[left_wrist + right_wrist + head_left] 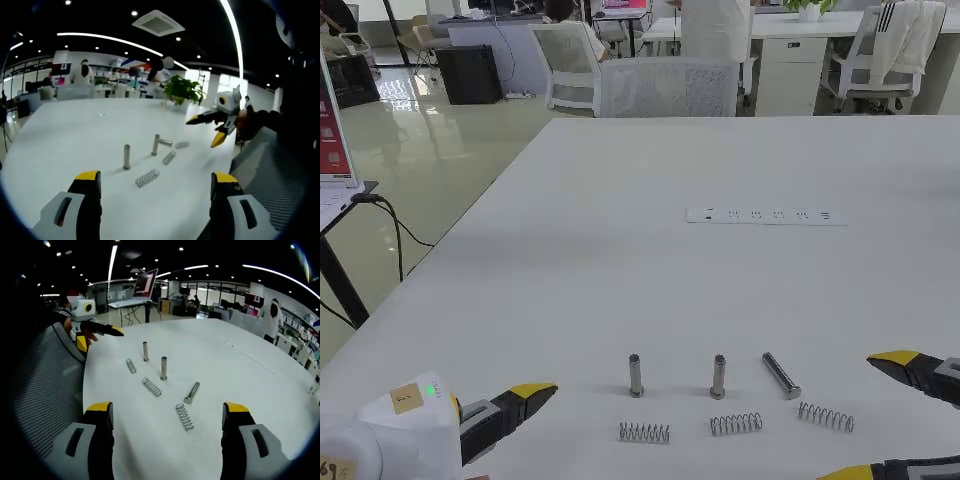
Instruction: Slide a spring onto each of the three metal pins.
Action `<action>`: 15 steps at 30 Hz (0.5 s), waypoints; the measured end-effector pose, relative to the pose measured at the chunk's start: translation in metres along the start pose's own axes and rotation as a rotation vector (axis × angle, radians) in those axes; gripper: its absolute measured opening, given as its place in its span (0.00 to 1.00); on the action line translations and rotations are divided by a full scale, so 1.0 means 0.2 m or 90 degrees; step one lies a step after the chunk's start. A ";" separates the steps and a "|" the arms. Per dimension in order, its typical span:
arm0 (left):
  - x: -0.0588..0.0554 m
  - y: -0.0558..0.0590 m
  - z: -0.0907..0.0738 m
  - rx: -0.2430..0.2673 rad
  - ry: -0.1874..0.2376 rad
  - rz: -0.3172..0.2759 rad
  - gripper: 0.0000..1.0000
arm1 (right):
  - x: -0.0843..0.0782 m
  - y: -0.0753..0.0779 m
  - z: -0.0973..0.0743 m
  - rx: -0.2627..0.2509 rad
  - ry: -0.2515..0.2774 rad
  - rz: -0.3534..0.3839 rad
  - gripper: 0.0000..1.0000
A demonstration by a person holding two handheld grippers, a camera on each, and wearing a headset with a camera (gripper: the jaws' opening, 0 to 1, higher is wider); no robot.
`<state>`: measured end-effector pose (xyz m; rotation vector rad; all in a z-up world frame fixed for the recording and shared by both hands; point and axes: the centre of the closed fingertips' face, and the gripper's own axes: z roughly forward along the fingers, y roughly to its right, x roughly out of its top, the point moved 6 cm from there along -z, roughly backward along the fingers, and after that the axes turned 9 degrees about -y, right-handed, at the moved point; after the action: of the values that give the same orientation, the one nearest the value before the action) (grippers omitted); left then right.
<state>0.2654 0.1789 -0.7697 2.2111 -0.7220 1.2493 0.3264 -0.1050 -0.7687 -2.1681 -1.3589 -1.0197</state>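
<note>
- Bare metal, with no spring on any of them: three pins stand in a row close to the near edge of the white desk [620, 250].
- The left pin [635, 375] and the middle pin [718, 376] stand upright, side by side and apart.
- The right pin [781, 375] lies on its side at a slant, its wider head toward the near edge.
- Three springs lie flat in a row between the pins and the near edge. The left spring [644, 432], the middle spring [736, 423] and the right spring [825, 416] each lie just in front of a pin.
- The left gripper [155, 177] hangs over the near edge, to the left of the left pin. Its yellow-tipped jaws are spread wide with nothing between them.
- The right gripper [167, 407] is at the near edge, to the right of the right spring. Its jaws are also spread wide and it grips nothing.
- In the head view each gripper points in toward the row from its own side, well apart from the other.
- Farther toward the far edge, a flat white strip [765, 215] with small dark marks lies on the desk.
- Beyond the far edge stands a pale mesh chair [665, 88].
</note>
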 end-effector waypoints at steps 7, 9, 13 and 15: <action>0.00 0.00 0.00 -0.001 0.000 0.000 0.87 | 0.00 0.00 0.00 0.000 -0.001 -0.001 0.89; 0.00 0.00 0.00 -0.002 0.000 -0.001 0.87 | -0.01 0.00 0.00 0.000 -0.001 0.000 0.89; 0.00 0.00 0.00 -0.003 0.000 -0.001 0.86 | -0.01 0.00 0.01 0.000 -0.002 0.001 0.89; 0.00 0.00 0.00 -0.003 0.001 -0.002 0.86 | -0.01 0.00 0.01 -0.001 -0.003 0.001 0.89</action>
<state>0.2650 0.1781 -0.7701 2.2073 -0.7205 1.2463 0.3267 -0.1059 -0.7715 -2.1728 -1.3596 -1.0160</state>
